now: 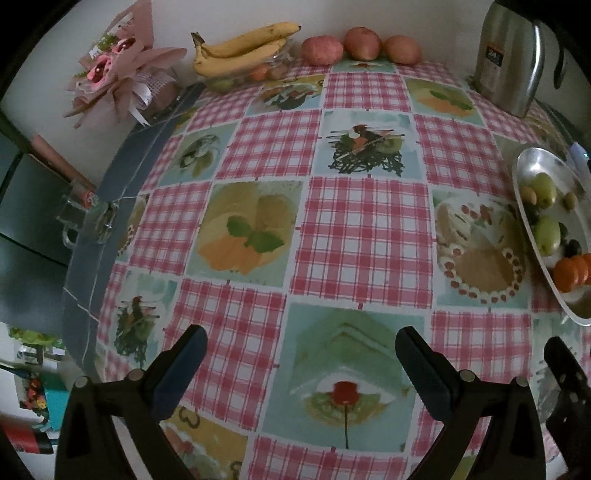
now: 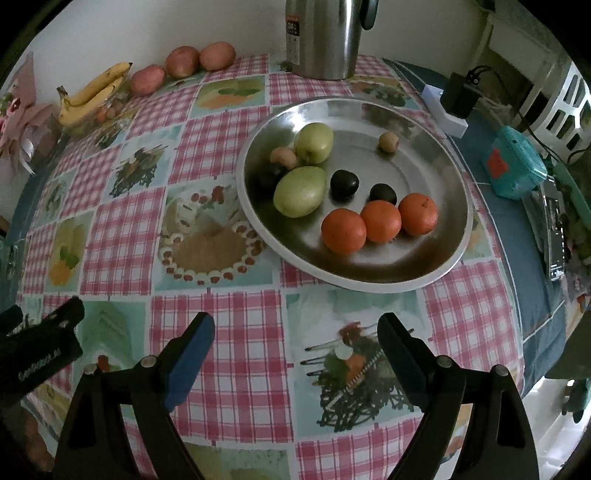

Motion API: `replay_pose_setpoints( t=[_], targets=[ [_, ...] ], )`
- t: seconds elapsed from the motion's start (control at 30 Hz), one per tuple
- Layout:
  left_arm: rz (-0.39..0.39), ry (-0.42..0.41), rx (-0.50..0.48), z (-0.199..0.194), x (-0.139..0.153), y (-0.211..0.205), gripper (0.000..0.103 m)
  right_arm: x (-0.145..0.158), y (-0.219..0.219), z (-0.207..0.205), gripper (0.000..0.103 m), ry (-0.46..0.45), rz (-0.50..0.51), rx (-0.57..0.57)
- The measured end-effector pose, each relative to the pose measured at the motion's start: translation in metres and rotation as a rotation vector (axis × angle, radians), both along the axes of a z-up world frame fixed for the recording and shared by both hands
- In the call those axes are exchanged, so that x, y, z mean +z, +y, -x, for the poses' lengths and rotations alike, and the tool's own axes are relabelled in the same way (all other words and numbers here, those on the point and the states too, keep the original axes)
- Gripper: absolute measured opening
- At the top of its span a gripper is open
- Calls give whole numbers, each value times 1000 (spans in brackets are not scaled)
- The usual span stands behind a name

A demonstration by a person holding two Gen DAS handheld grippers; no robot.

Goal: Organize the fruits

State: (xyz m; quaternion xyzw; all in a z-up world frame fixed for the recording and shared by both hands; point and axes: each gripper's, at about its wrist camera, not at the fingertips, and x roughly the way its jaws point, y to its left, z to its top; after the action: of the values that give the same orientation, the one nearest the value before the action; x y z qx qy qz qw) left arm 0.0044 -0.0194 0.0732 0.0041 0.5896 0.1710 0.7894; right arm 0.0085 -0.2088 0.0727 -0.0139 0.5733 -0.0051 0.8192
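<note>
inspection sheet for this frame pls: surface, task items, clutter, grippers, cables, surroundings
Surface: table under a checked picture tablecloth, flat.
Job's things: steel tray holds three oranges in a row, two green fruits, two dark fruits and two small tan ones. Bananas on a glass bowl and three apples by the wall.
Clutter: steel kettle, wrapped bouquet, teal box.
Grippers: left gripper and right gripper, jaws open, empty, above the cloth.
Cables: black adapter and cord on a white block.
Surroundings: pale wall behind.
</note>
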Motion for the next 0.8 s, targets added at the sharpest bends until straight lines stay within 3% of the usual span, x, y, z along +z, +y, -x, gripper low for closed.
replay_pose_setpoints(
  t=[0.8],
  targets=[
    [27,-38,18,10,10,4,103,11,-4,4,90,-41,-29,-13]
  ],
)
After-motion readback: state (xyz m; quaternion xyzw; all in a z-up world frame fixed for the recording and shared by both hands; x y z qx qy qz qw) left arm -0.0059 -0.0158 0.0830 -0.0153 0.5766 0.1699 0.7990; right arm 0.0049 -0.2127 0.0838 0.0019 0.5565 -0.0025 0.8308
